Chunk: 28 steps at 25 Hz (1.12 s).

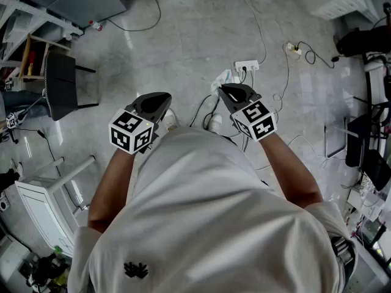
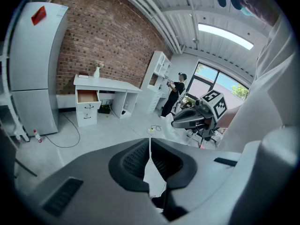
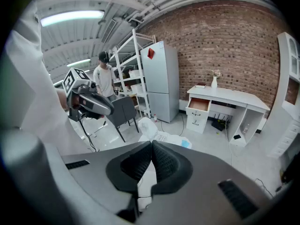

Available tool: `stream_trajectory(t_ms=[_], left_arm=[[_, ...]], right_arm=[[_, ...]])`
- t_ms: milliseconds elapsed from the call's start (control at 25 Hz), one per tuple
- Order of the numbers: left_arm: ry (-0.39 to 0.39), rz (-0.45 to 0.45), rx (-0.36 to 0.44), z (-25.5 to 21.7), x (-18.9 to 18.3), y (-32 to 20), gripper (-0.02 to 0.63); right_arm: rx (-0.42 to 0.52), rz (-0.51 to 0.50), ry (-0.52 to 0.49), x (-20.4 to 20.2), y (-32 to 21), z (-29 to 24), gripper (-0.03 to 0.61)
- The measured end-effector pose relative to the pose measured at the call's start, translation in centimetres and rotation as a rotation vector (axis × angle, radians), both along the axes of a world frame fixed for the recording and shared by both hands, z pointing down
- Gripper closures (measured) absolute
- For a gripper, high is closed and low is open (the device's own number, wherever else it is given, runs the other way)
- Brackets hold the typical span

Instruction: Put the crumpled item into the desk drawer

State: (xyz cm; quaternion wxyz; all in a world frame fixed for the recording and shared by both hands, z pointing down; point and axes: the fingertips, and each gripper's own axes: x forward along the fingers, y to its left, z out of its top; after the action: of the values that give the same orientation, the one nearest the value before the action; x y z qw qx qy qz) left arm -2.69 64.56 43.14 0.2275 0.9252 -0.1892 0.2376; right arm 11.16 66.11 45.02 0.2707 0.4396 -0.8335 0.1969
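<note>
A crumpled white plastic bag [image 3: 157,134] lies on the floor ahead; in the head view the bag [image 1: 223,78] shows beside a power strip. The white desk [image 3: 229,96] stands against the brick wall with its top drawer [image 3: 198,104] pulled open; the left gripper view shows the same desk [image 2: 108,84] and open drawer [image 2: 87,96] far off. My left gripper [image 1: 160,100] and right gripper [image 1: 228,91] are held side by side at chest height, both shut with nothing in them. The left jaws [image 2: 150,146] and the right jaws [image 3: 151,150] are pressed together.
A grey fridge [image 3: 160,78] and a dark chair [image 3: 123,110] stand left of the desk. A power strip [image 1: 246,66] and cables lie on the floor. White shelving [image 2: 159,74] stands near a person [image 2: 172,93]. A black chair [image 1: 61,85] stands at the left.
</note>
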Motion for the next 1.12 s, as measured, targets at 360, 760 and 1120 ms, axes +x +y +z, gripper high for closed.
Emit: stream_trajectory(t_ms=[360, 760, 1120], left_arm=[[0.022, 0.031, -0.054, 1.3, -12.3, -2.5, 0.583], [0.066, 0.033, -0.076, 1.6, -13.0, -7.6, 0.583], [0.014, -0.031, -0.072, 2.7, -10.2, -18.8, 0.583]], right_arm=[[-0.036, -0.016, 0.025, -14.1, -2.6, 0.6, 0.549], [-0.077, 0.004, 0.015, -16.7, -6.9, 1.0, 0.549], [-0.045, -0.084, 0.007, -13.9, -19.4, 2.0, 0.549]])
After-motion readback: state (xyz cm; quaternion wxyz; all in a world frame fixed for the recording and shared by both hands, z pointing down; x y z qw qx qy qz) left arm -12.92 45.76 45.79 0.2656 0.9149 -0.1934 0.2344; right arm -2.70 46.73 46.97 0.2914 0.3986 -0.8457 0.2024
